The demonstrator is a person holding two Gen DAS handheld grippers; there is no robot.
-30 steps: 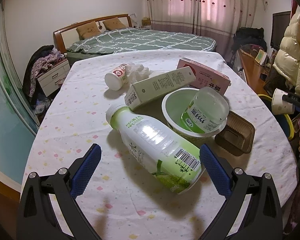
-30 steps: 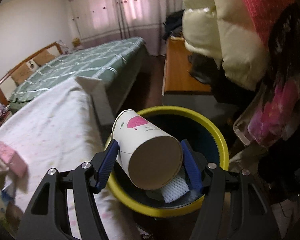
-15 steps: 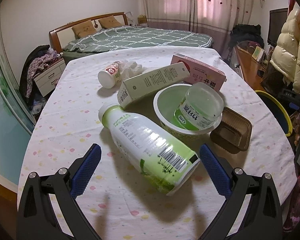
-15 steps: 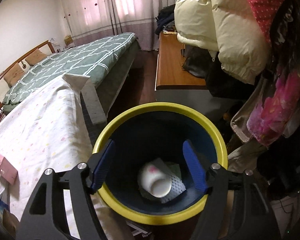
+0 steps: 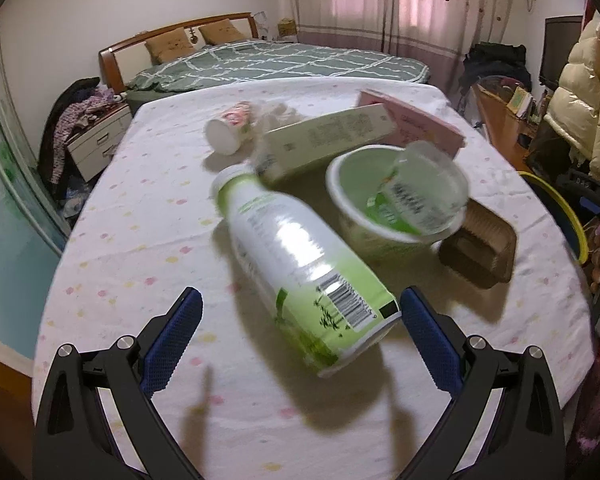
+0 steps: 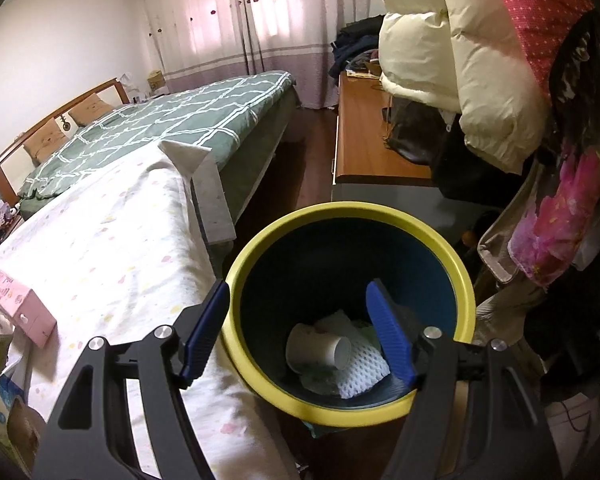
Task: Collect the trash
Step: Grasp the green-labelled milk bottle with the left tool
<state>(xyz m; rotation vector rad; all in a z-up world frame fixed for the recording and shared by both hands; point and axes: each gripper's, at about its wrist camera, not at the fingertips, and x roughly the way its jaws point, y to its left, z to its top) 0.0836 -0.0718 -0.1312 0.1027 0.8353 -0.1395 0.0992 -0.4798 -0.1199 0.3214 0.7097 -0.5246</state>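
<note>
A white-and-green plastic bottle (image 5: 296,256) lies on its side on the table, its base between the tips of my open left gripper (image 5: 300,298); the pads do not press it. Behind it stand a white bowl (image 5: 340,184) with a clear plastic cup (image 5: 424,192) tipped inside, a green-white carton (image 5: 328,136), a pink carton (image 5: 420,120), a small paper cup (image 5: 230,128) on its side and a brown tray (image 5: 480,248). My right gripper (image 6: 298,288) hangs open and empty over the yellow-rimmed bin (image 6: 260,248). A paper cup (image 6: 316,346) lies at the bin's bottom on white foam netting (image 6: 364,372).
The table wears a white dotted cloth (image 5: 140,248); the bin (image 5: 560,208) stands just off its right edge. A bed (image 6: 172,120), a wooden desk (image 6: 364,136) and hanging coats (image 6: 460,60) crowd the bin's far side. A nightstand (image 5: 96,144) stands at the left.
The right gripper opened and the paper cup it held dropped into the bin, where it now lies. The left gripper has edged closer to the bottle.
</note>
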